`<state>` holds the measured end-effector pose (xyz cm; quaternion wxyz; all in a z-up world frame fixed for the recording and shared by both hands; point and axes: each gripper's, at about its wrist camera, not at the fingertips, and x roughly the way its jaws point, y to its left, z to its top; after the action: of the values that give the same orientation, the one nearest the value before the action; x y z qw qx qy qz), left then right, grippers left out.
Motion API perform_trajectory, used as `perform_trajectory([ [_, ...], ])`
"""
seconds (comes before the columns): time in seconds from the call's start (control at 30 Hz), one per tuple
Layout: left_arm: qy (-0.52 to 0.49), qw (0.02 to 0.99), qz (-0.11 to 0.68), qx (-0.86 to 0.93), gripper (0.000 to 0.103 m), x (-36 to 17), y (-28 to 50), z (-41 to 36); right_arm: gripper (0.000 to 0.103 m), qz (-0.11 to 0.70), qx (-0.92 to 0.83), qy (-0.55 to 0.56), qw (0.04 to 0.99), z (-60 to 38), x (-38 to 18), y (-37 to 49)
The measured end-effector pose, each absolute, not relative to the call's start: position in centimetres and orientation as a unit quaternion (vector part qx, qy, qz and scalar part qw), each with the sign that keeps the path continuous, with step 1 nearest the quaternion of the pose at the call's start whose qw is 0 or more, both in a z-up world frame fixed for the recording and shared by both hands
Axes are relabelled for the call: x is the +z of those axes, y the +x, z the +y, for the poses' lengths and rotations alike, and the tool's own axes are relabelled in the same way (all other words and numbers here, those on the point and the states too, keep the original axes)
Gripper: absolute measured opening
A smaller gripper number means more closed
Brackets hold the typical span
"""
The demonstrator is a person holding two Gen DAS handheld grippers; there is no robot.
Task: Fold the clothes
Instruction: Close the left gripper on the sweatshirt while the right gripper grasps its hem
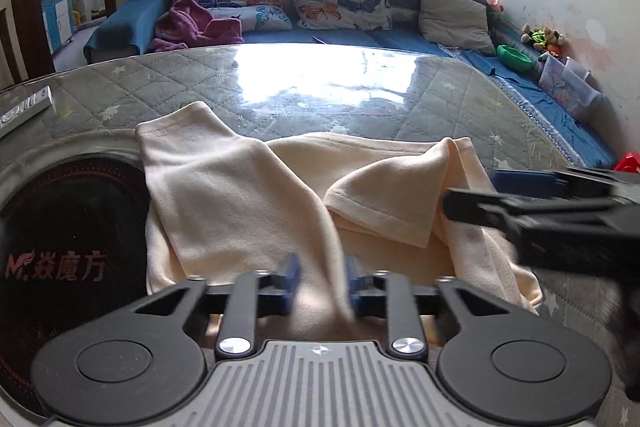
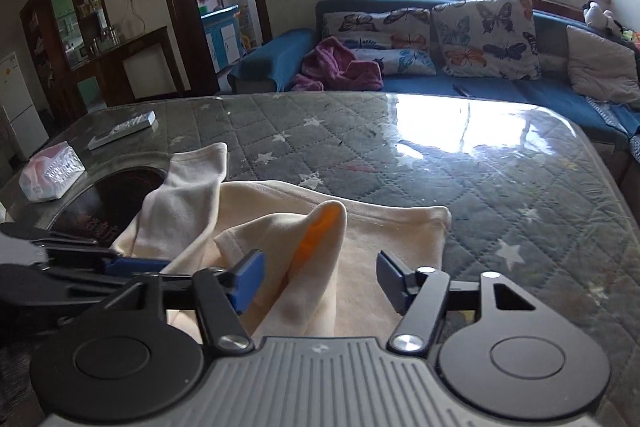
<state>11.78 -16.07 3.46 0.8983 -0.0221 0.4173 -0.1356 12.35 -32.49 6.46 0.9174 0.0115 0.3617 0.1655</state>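
Observation:
A cream shirt (image 1: 248, 195) lies rumpled on the glass-topped table (image 1: 320, 87), both sleeves folded inward over the body. My left gripper (image 1: 320, 285) has its blue pads close together around a ridge of the shirt's near hem. My right gripper (image 2: 320, 277) is open wide, jaws either side of a raised fold of the shirt (image 2: 312, 259), not touching it. The right gripper shows at the right in the left wrist view (image 1: 500, 195). The left gripper shows at the left in the right wrist view (image 2: 132, 265).
A black induction hob (image 1: 68, 259) is set in the table left of the shirt. A remote (image 2: 122, 129) and a tissue pack (image 2: 50, 173) lie at the far left. A blue sofa (image 2: 500, 87) with butterfly cushions stands behind the table.

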Motion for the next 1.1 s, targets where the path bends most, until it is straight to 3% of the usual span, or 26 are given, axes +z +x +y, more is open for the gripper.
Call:
perform_trajectory([
  [0.07,-0.029,0.901,0.411,-0.134,0.009,3.7,11.3,-15.4,0.051,0.368,0.171,0.017,0.914,-32.1,5.8,13.3],
  [0.2,-0.042,0.907,0.398,-0.130,0.004,4.3,10.2,-14.1,0.021,0.378,0.171,0.022,0.909,-31.8,4.9,14.1],
  [0.3,-0.052,0.911,0.388,-0.128,0.003,4.8,9.5,-13.2,0.012,0.361,0.159,0.030,0.918,-32.3,5.2,13.1],
  [0.7,-0.092,0.912,0.384,-0.110,0.003,5.3,5.2,-9.8,0.010,0.269,0.070,0.045,0.959,-38.0,9.7,4.0],
  [0.77,-0.088,0.915,0.376,-0.117,0.009,5.9,5.2,-10.7,0.010,0.262,0.048,0.047,0.963,-39.4,9.9,1.6],
  [0.9,-0.074,0.923,0.354,-0.132,0.048,7.2,5.7,-13.0,0.010,0.258,0.011,0.037,0.965,-40.7,9.2,-1.8],
  [0.93,-0.068,0.924,0.353,-0.134,0.053,7.4,6.1,-13.7,0.010,0.263,0.001,0.038,0.964,-41.2,8.7,-2.8],
  [1.1,-0.010,0.918,0.378,-0.123,0.048,5.5,8.9,-17.2,0.010,0.288,-0.035,0.072,0.954,-42.9,6.4,-5.4],
])
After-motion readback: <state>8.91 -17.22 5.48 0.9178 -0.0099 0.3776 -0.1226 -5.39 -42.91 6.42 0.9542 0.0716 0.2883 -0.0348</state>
